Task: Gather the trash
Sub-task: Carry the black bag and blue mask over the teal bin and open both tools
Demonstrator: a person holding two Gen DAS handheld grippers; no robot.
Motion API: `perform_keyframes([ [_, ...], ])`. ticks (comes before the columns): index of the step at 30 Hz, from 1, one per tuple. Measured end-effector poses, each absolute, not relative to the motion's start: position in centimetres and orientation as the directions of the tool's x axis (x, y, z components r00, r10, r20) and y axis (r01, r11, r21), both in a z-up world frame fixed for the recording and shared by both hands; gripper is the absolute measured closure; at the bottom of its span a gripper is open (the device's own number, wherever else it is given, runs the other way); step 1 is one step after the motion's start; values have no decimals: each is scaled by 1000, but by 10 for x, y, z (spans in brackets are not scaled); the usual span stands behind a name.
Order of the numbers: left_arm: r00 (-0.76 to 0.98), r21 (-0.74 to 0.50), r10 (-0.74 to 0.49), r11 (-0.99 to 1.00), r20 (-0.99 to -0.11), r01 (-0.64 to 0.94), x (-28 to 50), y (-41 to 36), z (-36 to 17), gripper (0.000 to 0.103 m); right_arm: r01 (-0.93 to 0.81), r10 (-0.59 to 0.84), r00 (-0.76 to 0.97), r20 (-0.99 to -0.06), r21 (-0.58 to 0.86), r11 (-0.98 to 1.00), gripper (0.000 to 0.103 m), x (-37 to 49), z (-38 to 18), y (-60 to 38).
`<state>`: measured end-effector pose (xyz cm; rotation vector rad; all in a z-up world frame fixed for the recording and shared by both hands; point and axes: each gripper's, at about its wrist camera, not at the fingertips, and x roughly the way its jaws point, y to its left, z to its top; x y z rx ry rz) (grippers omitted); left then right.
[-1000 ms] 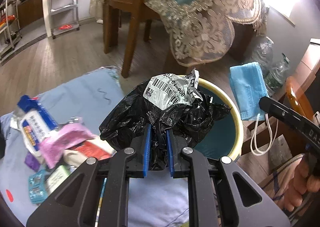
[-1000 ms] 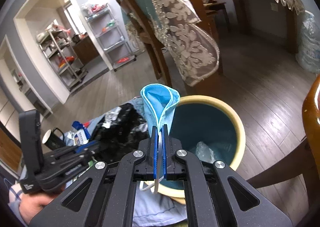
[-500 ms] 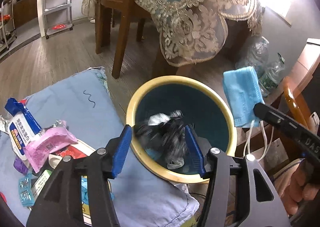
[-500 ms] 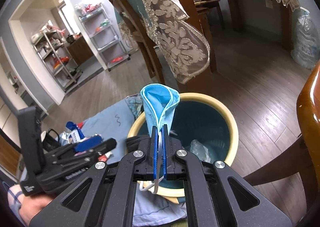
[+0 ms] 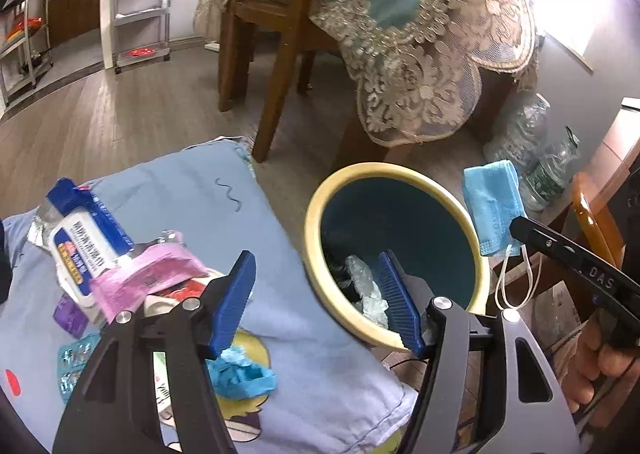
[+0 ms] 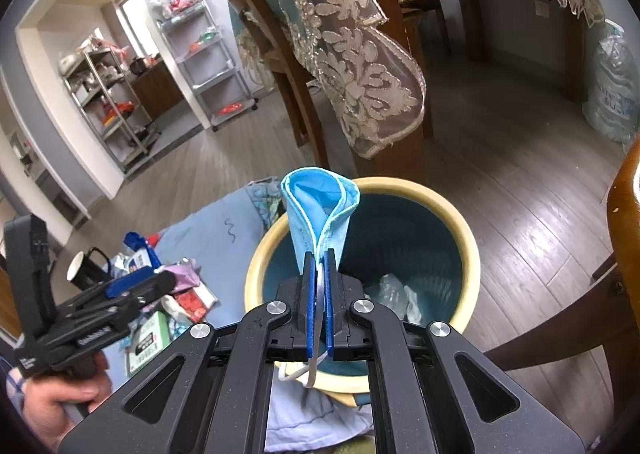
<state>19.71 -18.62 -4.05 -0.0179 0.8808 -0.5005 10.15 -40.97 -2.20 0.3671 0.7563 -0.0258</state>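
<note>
Trash lies in two places: some is already inside the bin (image 5: 394,174), and more waits on the blue cushion (image 5: 192,190) to the left of it. The bin is round, with a pale yellow rim and a dark teal inside; at its bottom there is crumpled clear plastic (image 5: 366,286) and something dark beside it.

The left gripper (image 5: 320,298) hangs over the near edge of the bin. Its jaws have just been opening and now stand wide apart, with nothing between them; one blue pad is over the cushion, the other over the inside of the bin.

The right gripper (image 6: 319,304) has its jaws closed tight on a face mask (image 6: 320,210). The mask is light blue, folded in two, and stands up from the jaws above the bin's rim; its white ear loops (image 5: 516,278) hang down below.

On the cushion there is a pile: a blue and white pack of wipes (image 5: 86,242), a pink wrapper (image 5: 148,274), a small purple piece (image 5: 70,314), a blister pack (image 5: 74,364) and a crumpled light blue piece (image 5: 244,374) just under the left gripper. A black mug (image 6: 86,272) stands at the far side of the pile.
</note>
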Motion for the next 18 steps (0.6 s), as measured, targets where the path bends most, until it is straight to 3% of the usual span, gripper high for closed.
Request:
perform_keyframes([
  [3, 540, -208, -415, 891, -732, 403, 196, -177, -39, 39, 166, 102, 717, -690, 311, 936, 95, 104, -25, -410],
  [7, 556, -198, -396, 902, -731, 383, 195, -161, -37, 37, 184, 98, 716, -691, 322, 929, 62, 103, -27, -412],
  [9, 571, -192, -384, 910, -725, 368, 194, -151, -35, 32, 184, 96, 722, -685, 324, 928, 56, 103, -25, -411],
  [18, 606, -171, -327, 938, -725, 302, 192, -109, -30, 29, 152, 129, 725, -677, 340, 928, 52, 107, -22, -397],
])
